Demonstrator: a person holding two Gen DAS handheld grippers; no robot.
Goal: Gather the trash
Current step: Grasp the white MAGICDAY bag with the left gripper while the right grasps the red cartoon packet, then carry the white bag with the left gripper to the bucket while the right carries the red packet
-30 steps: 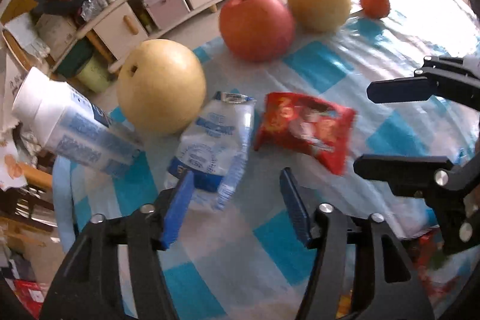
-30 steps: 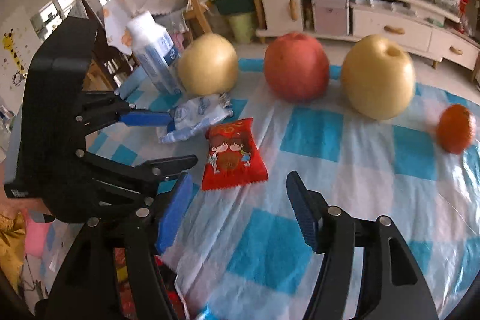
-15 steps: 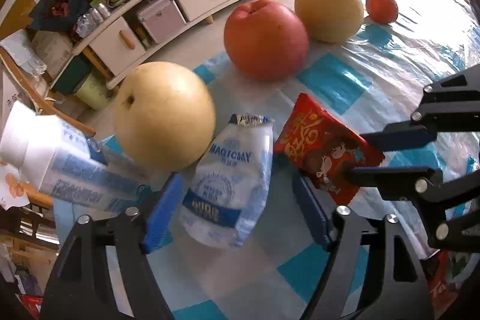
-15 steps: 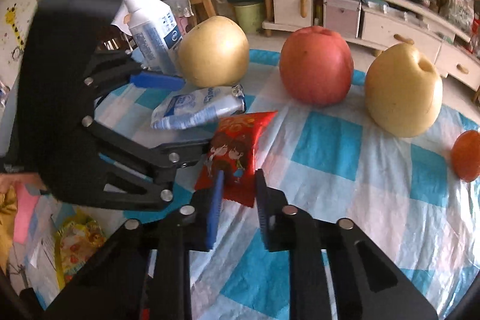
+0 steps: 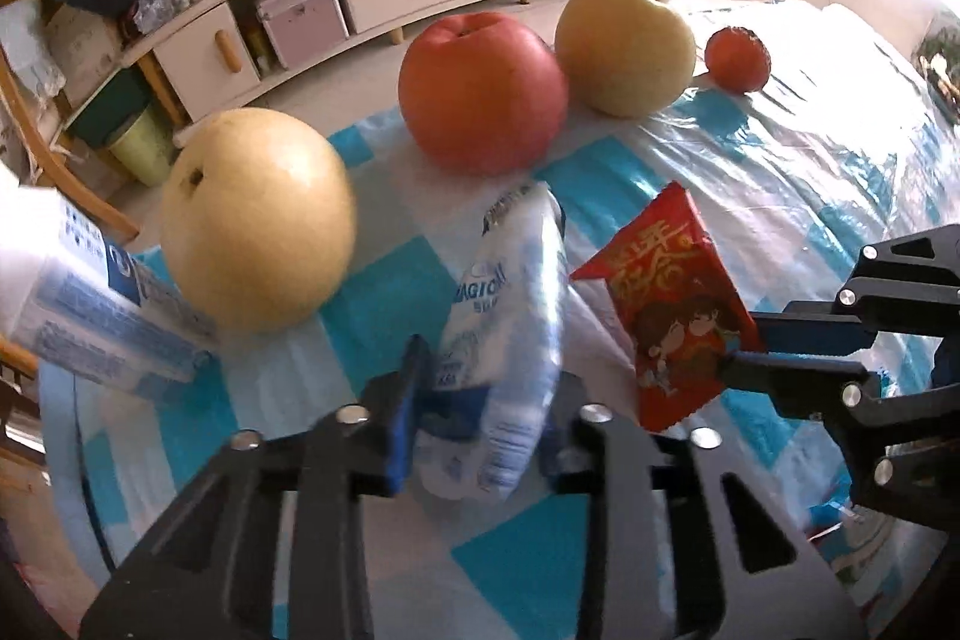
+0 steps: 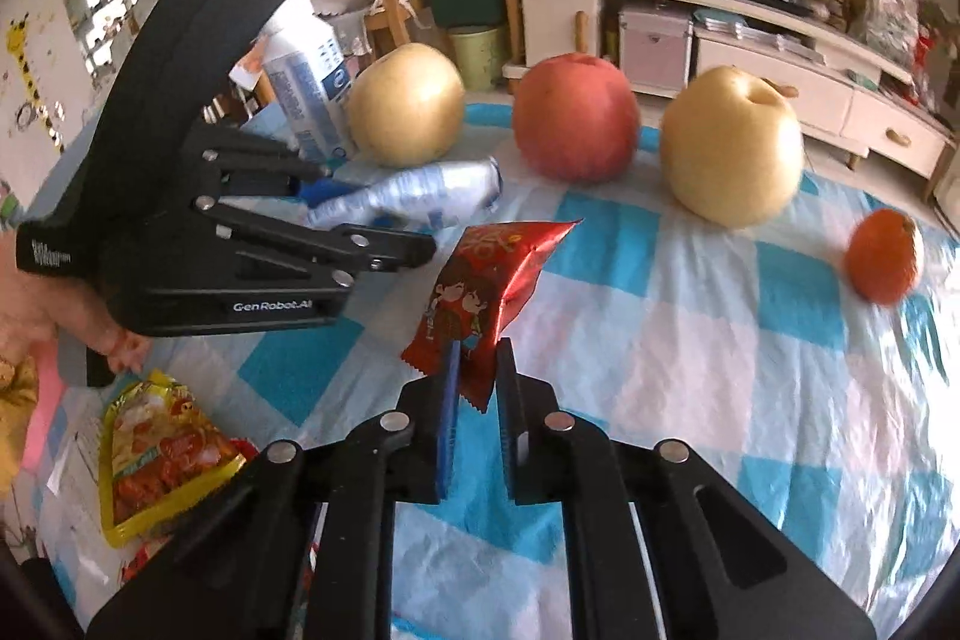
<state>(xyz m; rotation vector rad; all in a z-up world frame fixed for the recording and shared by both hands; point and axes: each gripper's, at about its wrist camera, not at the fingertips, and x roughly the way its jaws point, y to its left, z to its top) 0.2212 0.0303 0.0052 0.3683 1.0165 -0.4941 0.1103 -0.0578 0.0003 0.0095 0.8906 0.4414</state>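
Observation:
My left gripper is shut on a white and blue plastic wrapper, lifting its far end off the checked tablecloth. The wrapper also shows in the right wrist view, squeezed between the left gripper's fingers. My right gripper is shut on a red snack packet and holds it tilted above the cloth. The red packet shows in the left wrist view, pinched by the right gripper.
Two yellow pears, a red apple and a small orange stand behind the wrappers. A white and blue carton lies at the left. A yellow snack bag lies below the table edge.
Both grippers moved forward onto the trash and shut: the right on the red packet first, then the left on the white wrapper. Both wrappers have lifted off the cloth.

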